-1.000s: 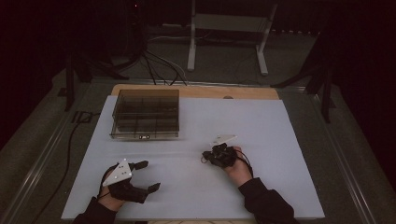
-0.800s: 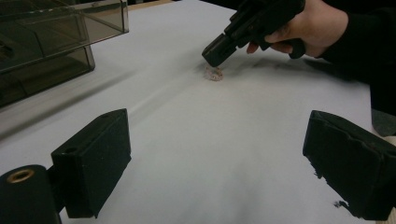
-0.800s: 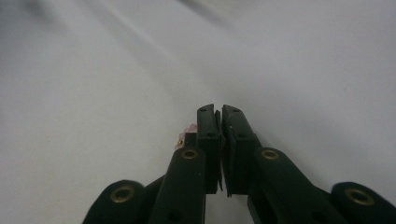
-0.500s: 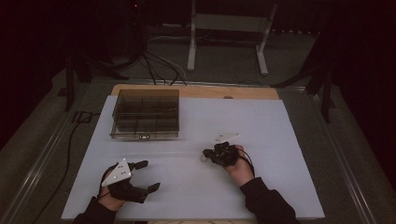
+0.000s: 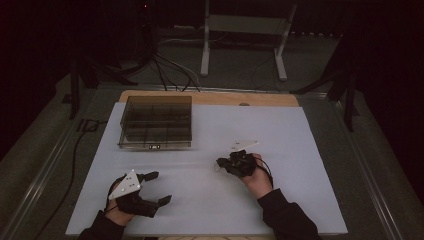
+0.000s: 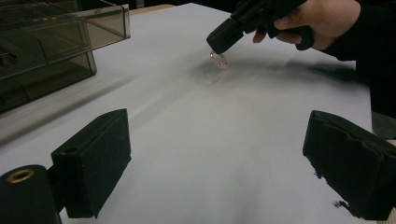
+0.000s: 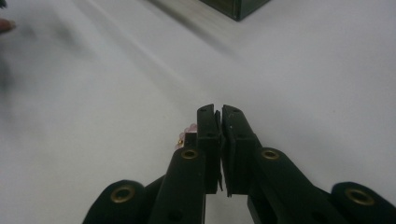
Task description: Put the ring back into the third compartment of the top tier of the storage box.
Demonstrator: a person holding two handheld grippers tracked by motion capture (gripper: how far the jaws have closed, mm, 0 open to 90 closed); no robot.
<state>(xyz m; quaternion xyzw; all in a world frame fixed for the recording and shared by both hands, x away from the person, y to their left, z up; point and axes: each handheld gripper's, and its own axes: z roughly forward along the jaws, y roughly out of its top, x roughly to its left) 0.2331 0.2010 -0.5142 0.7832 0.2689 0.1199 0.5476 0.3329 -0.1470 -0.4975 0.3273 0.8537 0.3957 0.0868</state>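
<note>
The left tongs [image 5: 159,188] rest released at the near left of the table [image 5: 300,150]. The compartment box [image 5: 156,121] sits far left. The right tongs [image 5: 222,162] are clenched on a small pink bead [image 6: 218,59]. Judged progress: pickup done; transfer to the box remains.

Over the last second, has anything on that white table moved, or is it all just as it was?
Almost nothing changed. The right gripper crept slightly nearer the person, jaws shut, a small pale pinkish bead-like thing at its tip; whether it is pinched I cannot tell. The left gripper stayed put, jaws wide apart. The smoky transparent plastic compartment box has not shifted.
</note>
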